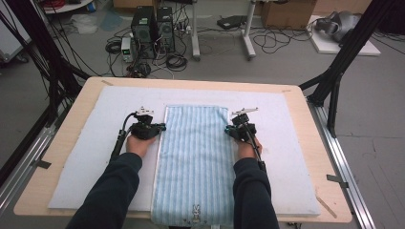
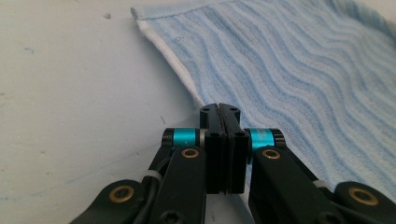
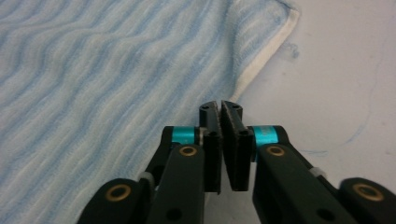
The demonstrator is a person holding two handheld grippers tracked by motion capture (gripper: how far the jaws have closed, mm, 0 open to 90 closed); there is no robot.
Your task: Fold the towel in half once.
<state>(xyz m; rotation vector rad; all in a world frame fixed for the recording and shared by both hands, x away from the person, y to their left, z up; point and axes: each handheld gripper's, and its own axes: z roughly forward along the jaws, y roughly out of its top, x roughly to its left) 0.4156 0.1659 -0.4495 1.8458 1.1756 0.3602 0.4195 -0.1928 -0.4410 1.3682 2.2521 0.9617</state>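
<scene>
1. A light blue towel (image 1: 193, 162) lies flat on a white mat (image 1: 81, 167) that covers a wooden table (image 1: 36, 191). Its long sides run away from the person, and its near end hangs a little over the table's front edge.
2. The cloth is woven in wavy stripes of pale and deeper blue, with a narrow white hem (image 2: 175, 77) along each long side. A small rabbit figure (image 1: 196, 211) sits in the middle of the near end.
3. The far end looks slightly rumpled, and its far right corner (image 3: 280, 18) is lumpy rather than flat.
4. The left gripper (image 1: 159, 128) rests at the towel's left edge, about halfway to the far end. In the left gripper view its jaws are pressed together right at the white hem; whether any cloth is caught between them I cannot tell.
5. The right gripper (image 1: 228, 130) sits at the towel's right edge, opposite the left one. In the right gripper view its jaws are all but together, a thin gap showing at the tips, just beside the hem's edge (image 3: 254, 70); whether cloth is pinched there I cannot tell.
6. Both forearms wear dark sleeves (image 1: 112, 191) and lie along either side of the towel.
</scene>
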